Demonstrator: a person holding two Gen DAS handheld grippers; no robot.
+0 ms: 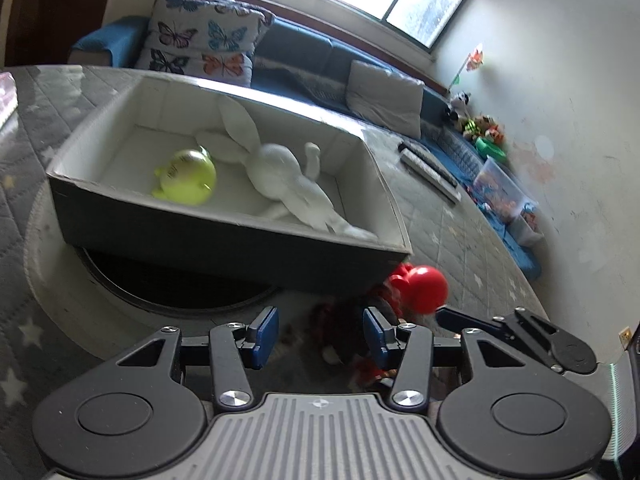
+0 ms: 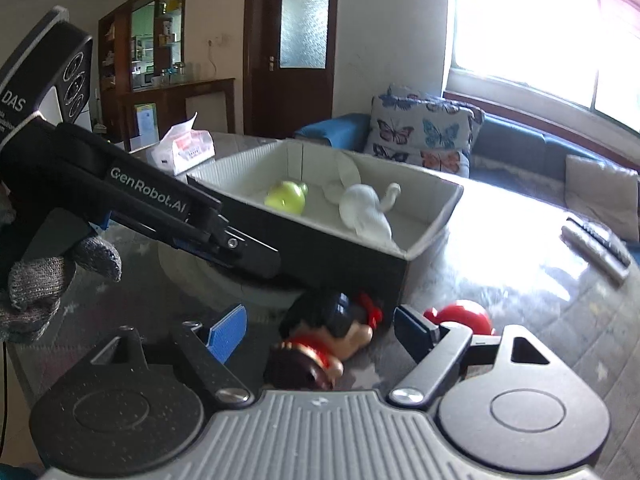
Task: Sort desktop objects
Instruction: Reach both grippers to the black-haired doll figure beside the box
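A grey cardboard box [image 1: 224, 236] stands on the glass table and holds a yellow-green round toy [image 1: 188, 178] and a white rabbit toy [image 1: 280, 172]. In front of the box's near corner lie a doll [image 2: 328, 336] with dark hair and red clothes and a red round toy [image 2: 460, 316]. My right gripper [image 2: 322, 316] is open, its pads on either side of the doll without touching it. My left gripper [image 1: 320, 320] is also open, with nothing gripped; the doll [image 1: 348, 332] lies by its right finger. In the right wrist view the left gripper [image 2: 248, 252] reaches in from the left, held by a gloved hand [image 2: 40, 280].
The box rests on a round white base [image 1: 60, 280]. A tissue pack [image 2: 184, 148] sits behind the box, and remote controls [image 2: 596, 248] lie on the table to the right. A blue sofa with a butterfly cushion [image 1: 200, 36] lines the wall beyond.
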